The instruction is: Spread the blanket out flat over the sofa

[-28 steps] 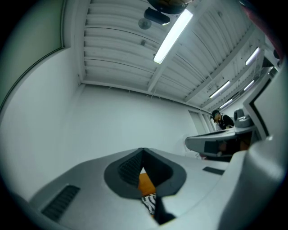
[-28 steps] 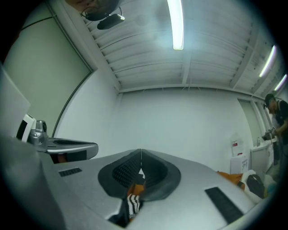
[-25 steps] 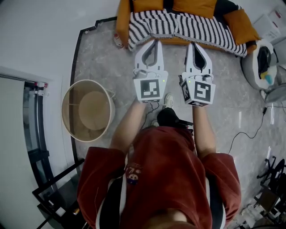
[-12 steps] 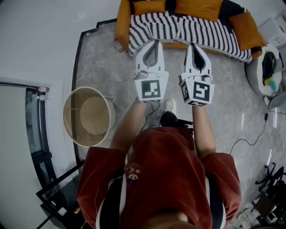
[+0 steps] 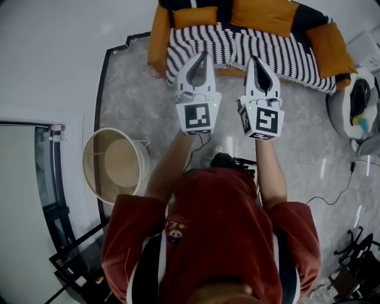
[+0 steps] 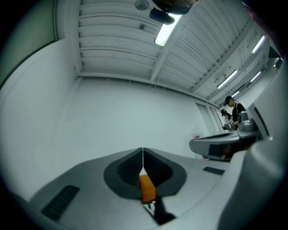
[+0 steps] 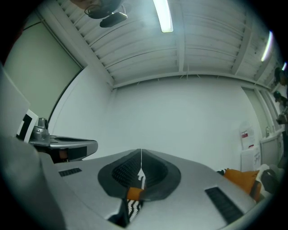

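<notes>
Blanket is the black-and-white striped one, draped across the seat of the orange sofa up at 12 o'clock in the head view, with its front edge hanging over the seat front. It looks mostly laid out, though the right end runs a bit slanted toward 2 o'clock

Both tongs are clenched with nothing in them. The left gripper has its jaw tips pressed together, and so does the right gripper. They're side by side, pointing toward 12, held over the grey floor just short of the sofa. From above, their tips overlap the blanket's near edge, but I can't say they touch it

In the left gripper view the jaws meet in a thin line, and a sliver of orange and stripes shows below at 6 o'clock. Same deal in the right gripper view

Round basket sits on the floor at 9 o'clock
</notes>
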